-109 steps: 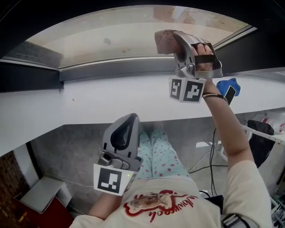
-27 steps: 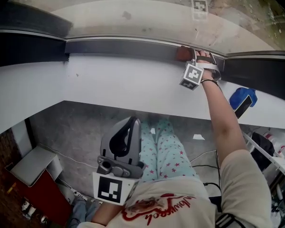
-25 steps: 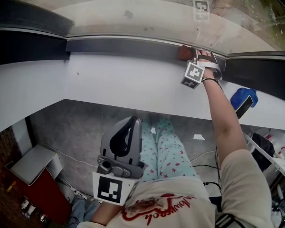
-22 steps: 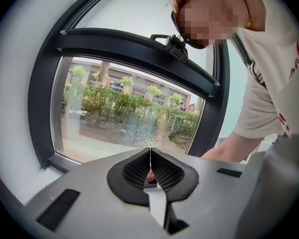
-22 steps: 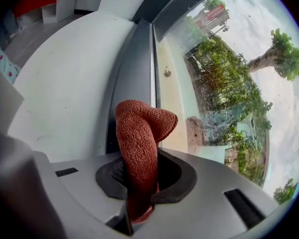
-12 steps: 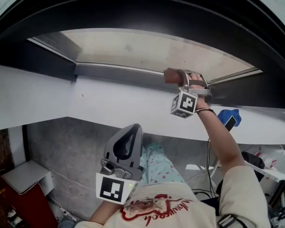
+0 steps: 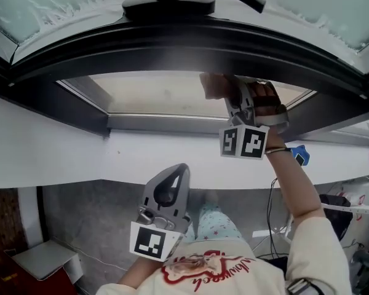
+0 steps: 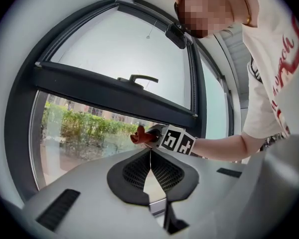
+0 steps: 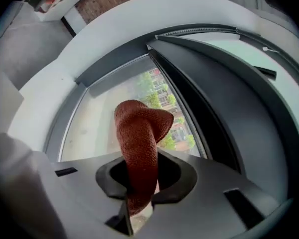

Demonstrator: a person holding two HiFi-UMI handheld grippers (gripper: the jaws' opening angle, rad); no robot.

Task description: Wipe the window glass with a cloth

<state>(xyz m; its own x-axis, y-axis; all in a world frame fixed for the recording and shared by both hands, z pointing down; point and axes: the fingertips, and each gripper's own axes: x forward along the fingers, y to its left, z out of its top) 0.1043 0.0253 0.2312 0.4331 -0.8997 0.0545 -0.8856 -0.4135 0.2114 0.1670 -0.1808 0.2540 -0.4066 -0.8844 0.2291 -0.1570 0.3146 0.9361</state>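
The right gripper (image 9: 139,193), clamped on the red-brown cloth (image 9: 139,143), has moved up from the bottom edge of the window glass (image 7: 154,97) to its top edge, so wiping seems under way, while the left gripper (image 8: 150,168) hangs low, jaws together, empty.

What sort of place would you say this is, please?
Probably an indoor room, perhaps a home or workroom, right beside a window. There is a dark-framed window with a handle, a white sill beneath it, and a green hedge visible outside through the glass.
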